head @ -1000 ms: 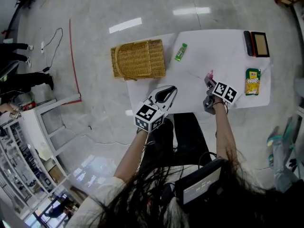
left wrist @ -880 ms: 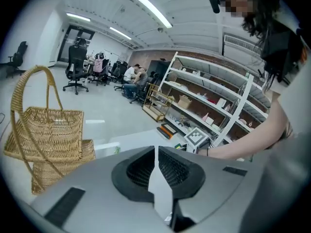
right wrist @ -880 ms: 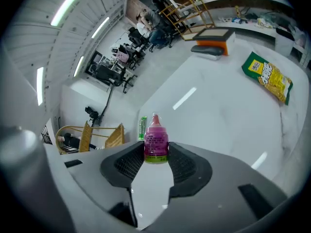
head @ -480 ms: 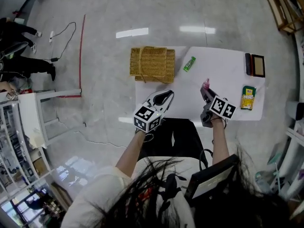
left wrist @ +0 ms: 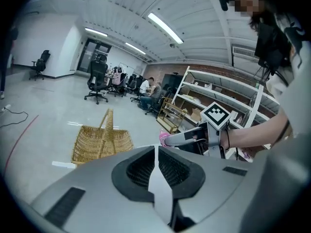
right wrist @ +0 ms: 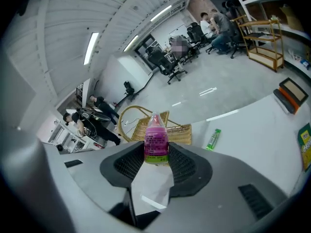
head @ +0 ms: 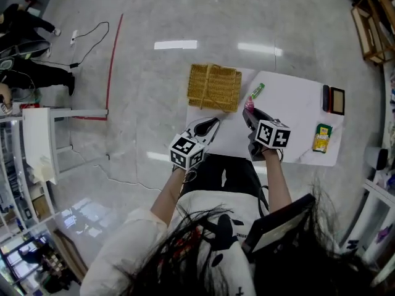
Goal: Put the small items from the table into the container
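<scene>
At the bottom of the head view, a person's two forearms are seen reaching forward over a white table [head: 296,113], a gripper held in each hand. The left gripper [head: 210,125] is seen at centre frame, its jaws clenched tip to tip with nothing between them. Only a sliver of tabletop is visible behind the pads in its own view.

The right gripper [head: 249,111] is held just right of centre. A small pink bottle [right wrist: 156,141] with a green band at its base is grasped upright between its pads. The bottle is lifted clear of the tabletop and is seen just to the right of the wicker basket [head: 214,86].

Three more items are left lying on the table. A green tube [head: 257,90] is placed near the table's upper left corner, close to the basket. A yellow packet [head: 321,138] is seen toward the right edge. A flat dark case [head: 333,100] is set at the upper right corner, well apart from the tube.

The basket, with its arched handle, is shown at the table's upper left corner. It appears to stand on the floor just beside the table, though the head view does not settle this.

Beyond, a red line [head: 111,60] is marked on the glossy grey floor at upper left. Office chairs and seated people are visible far off in both gripper views.
</scene>
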